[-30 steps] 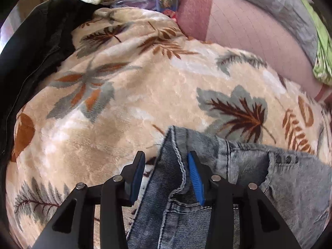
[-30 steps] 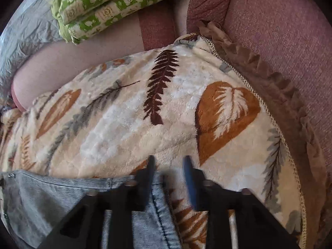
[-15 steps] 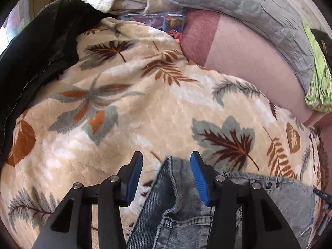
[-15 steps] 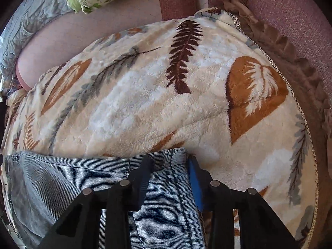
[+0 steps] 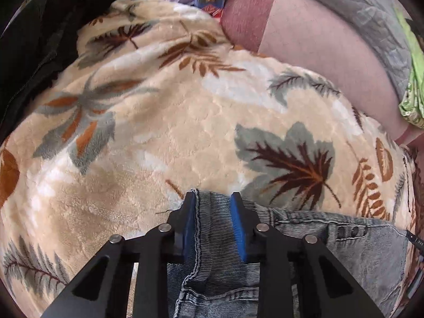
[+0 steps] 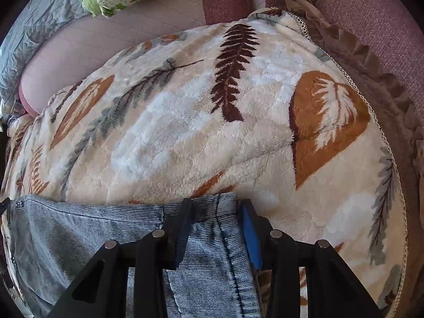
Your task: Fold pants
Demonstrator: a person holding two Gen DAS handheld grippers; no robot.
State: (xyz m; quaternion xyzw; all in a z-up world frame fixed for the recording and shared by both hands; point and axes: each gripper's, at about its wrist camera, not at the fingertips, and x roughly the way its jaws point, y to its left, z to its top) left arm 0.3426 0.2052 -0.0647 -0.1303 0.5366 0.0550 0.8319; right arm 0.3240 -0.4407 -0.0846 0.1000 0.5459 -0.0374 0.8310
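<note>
The pants (image 5: 331, 241) lie on the leaf-print blanket (image 5: 172, 137), spread flat so an edge can be lifted and carried over into a fold. The left claw (image 5: 213, 222) straddles one corner of the denim and the right claw (image 6: 216, 225) the opposite corner, each low and nearly level with the blanket, pointing forward across it. Both have their jaws apart with cloth lying between them, and whether the pads already pinch the denim I cannot tell; likely they are about to close.
</note>
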